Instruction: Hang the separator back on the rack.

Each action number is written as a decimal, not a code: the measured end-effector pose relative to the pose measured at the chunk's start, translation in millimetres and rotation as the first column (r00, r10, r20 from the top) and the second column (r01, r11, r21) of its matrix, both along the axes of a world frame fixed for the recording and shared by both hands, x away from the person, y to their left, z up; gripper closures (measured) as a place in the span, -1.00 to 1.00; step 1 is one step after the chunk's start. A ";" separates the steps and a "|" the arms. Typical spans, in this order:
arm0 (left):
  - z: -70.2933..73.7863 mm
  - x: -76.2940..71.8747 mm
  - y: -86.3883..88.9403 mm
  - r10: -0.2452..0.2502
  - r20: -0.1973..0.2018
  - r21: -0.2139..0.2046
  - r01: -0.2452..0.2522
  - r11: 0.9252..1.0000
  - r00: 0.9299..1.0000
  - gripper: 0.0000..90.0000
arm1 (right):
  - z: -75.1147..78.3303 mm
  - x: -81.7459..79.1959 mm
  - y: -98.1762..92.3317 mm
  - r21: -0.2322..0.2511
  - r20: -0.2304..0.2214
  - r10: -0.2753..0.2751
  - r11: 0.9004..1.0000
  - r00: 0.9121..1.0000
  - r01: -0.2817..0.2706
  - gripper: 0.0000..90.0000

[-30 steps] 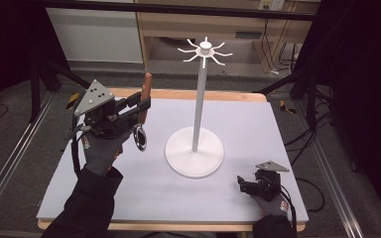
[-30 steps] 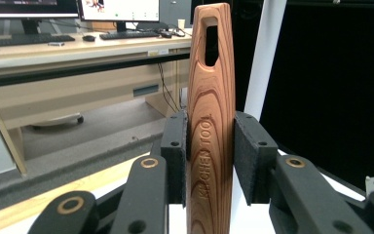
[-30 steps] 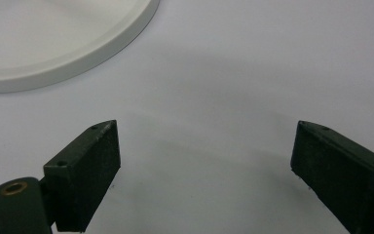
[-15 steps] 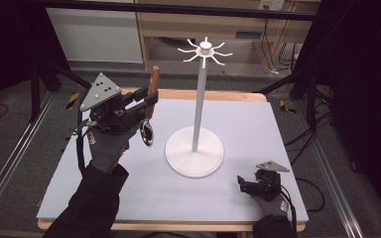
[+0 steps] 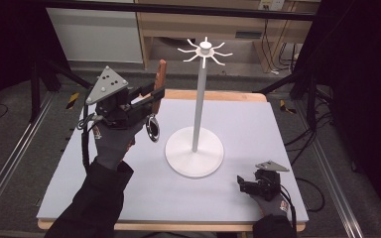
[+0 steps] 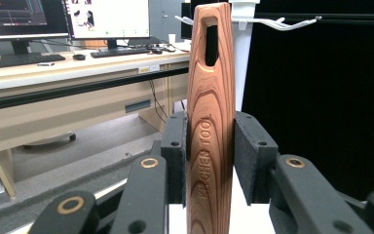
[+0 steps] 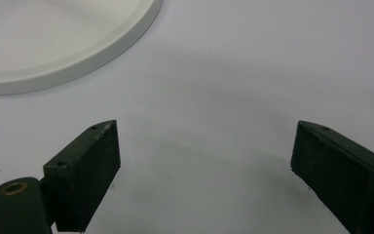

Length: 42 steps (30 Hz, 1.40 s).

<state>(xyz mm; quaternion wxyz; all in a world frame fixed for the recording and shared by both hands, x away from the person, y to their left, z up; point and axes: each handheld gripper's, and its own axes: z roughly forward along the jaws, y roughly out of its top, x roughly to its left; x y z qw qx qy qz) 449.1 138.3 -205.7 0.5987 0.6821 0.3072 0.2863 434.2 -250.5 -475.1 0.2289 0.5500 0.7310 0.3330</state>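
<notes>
My left gripper point(image 5: 151, 99) is shut on a kitchen tool by its wooden handle point(image 5: 161, 74), which stands upright; its round metal end point(image 5: 153, 129) hangs below the jaws. In the left gripper view the handle point(image 6: 209, 122) has a hanging slot at its top, and both pads point(image 6: 251, 156) press on it. A white stand point(image 5: 198, 99) with a round base point(image 5: 194, 151) and a ring of hooks point(image 5: 205, 49) rises just right of the tool. Its hooks point(image 6: 277, 22) show behind the handle's top. My right gripper point(image 5: 243, 184) rests open on the table at the front right, nothing between its jaws point(image 7: 204, 170).
The grey table top point(image 5: 278, 129) carries the stand, whose base rim point(image 7: 53, 44) lies just ahead of the right gripper. A wooden bench point(image 5: 258, 25) stands behind the table, metal rails point(image 5: 10, 163) run along its sides, and a desk with monitors point(image 6: 78, 53) is farther off.
My left gripper has risen and moved right toward the stand, carrying the tool; the handle's top is now closer to the hooks. The right gripper has stayed put.
</notes>
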 end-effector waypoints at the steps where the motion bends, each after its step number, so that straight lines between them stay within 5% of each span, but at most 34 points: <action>1: 0.0 0.0 0.0 0.000 0.000 0.000 0.000 1.000 1.000 0.51 | 0.0 0.2 -0.4 -0.002 0.001 0.004 1.000 1.000 -0.004 -0.75; 42: 10.9 15.8 -33.9 -0.019 -0.003 0.036 0.019 0.999 1.000 0.51 | 0.2 0.6 -1.5 0.007 0.001 0.009 1.000 1.000 -0.009 -0.75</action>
